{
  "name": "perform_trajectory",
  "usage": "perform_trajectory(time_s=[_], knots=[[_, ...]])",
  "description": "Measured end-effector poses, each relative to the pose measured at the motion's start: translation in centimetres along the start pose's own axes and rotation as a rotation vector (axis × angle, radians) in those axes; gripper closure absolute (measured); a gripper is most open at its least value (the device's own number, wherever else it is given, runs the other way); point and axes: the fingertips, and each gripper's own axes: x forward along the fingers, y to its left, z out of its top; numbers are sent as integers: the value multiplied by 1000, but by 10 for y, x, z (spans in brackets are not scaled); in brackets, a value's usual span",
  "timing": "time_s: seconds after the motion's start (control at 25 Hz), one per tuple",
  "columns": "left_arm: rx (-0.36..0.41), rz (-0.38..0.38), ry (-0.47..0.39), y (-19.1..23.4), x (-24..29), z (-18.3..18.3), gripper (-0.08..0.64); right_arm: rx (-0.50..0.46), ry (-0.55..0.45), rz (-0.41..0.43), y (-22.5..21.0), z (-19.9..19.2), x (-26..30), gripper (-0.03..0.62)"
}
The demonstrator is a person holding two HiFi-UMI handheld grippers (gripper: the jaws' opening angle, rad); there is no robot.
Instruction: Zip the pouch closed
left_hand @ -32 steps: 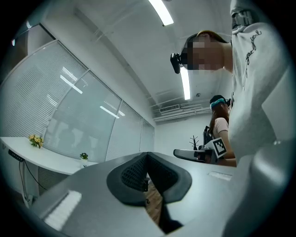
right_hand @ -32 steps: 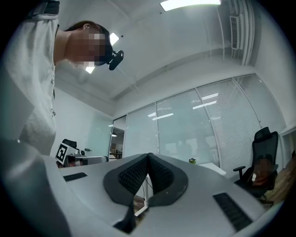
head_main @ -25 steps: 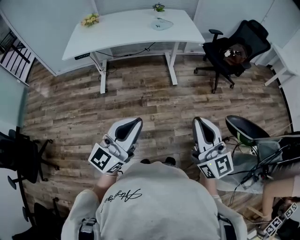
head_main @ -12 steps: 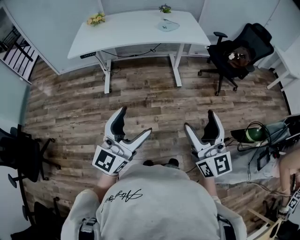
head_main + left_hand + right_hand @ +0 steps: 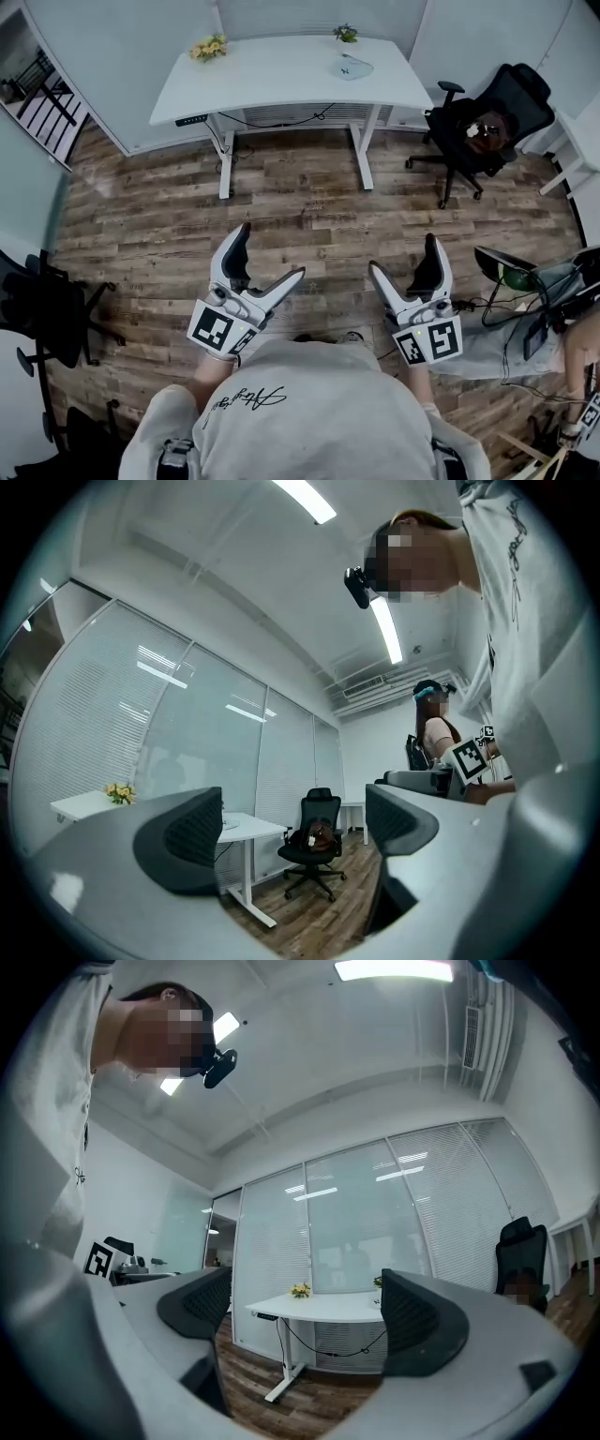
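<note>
Hovering over the floor point(image 5: 309, 211), well short of the desk point(image 5: 281, 75). Opening the left gripper point(image 5: 274, 249) wide, with nothing between its jaws but open room. Opening the right gripper point(image 5: 403, 252) as well, to a broad gap, gripping nothing. Spotting the pouch point(image 5: 354, 67) well apart from both, lying flat toward the desk's right end, near a small plant point(image 5: 346, 33), with flowers point(image 5: 210, 47) at the left end and a black chair point(image 5: 487, 122) off right.
</note>
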Motion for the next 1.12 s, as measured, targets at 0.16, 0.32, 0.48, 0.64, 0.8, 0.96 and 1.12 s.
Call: perform_trajectory(time_s=[0.16, 0.32, 0.48, 0.64, 0.8, 0.96, 1.12], knots=[[-17, -23, 20, 5, -2, -7, 101, 0, 26, -11, 5, -7, 6, 104], [-26, -27, 17, 11, 13, -11, 101, 19, 38, -19, -6, -12, 13, 104], [-31, -34, 10, 14, 28, -14, 101, 15, 37, -13, -13, -16, 21, 106], [-49, -16, 6, 25, 46, -22, 101, 15, 52, 1, -30, -25, 37, 107], [-42, 0, 1, 44, 78, -32, 101, 6, 55, 24, -54, -30, 65, 107], [-46, 9, 0, 62, 124, -41, 103, -9, 54, 32, -92, -29, 97, 107], [-42, 14, -13, 77, 176, -44, 103, 4, 53, 43, -135, -28, 132, 107]])
